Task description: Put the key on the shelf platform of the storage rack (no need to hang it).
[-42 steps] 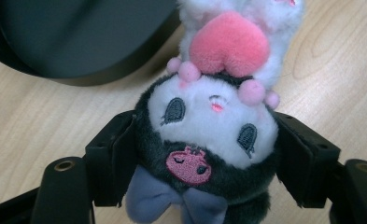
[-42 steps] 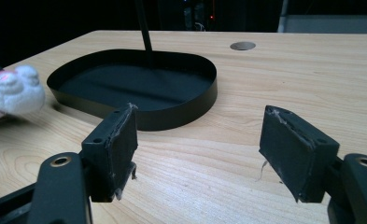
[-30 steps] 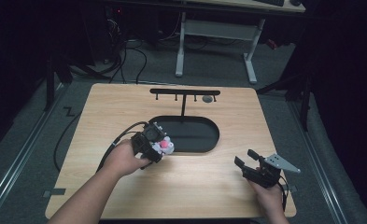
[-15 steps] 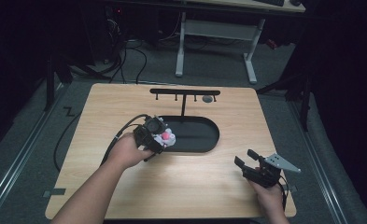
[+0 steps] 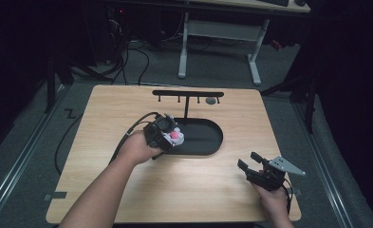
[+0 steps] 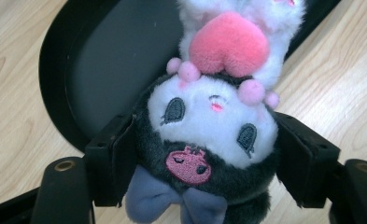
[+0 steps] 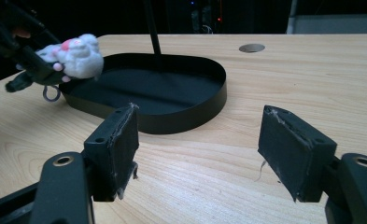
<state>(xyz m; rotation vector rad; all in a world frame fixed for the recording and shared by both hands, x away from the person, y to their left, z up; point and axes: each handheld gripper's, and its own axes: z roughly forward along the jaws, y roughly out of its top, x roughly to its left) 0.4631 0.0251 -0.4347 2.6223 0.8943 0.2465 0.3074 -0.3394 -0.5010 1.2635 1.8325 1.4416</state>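
Clamped on both sides of a small plush keychain doll's (image 6: 209, 140) dark head, the left gripper (image 5: 161, 133) has carried it toward one o'clock over the last second, from the near-left rim of the black oval tray (image 5: 208, 148) to just above the tray's left end, which looks like a set-down or a hang on the hook rack (image 5: 188, 95) beyond. Seen along the jaws the doll is upside down, its long axis running away from the gripper, bow nearest and pink heart and white body farthest, pointing over the tray. Down at five o'clock near the table (image 5: 108, 109) edge, the right gripper (image 5: 251, 162) waits with its jaws spread and nothing between them.
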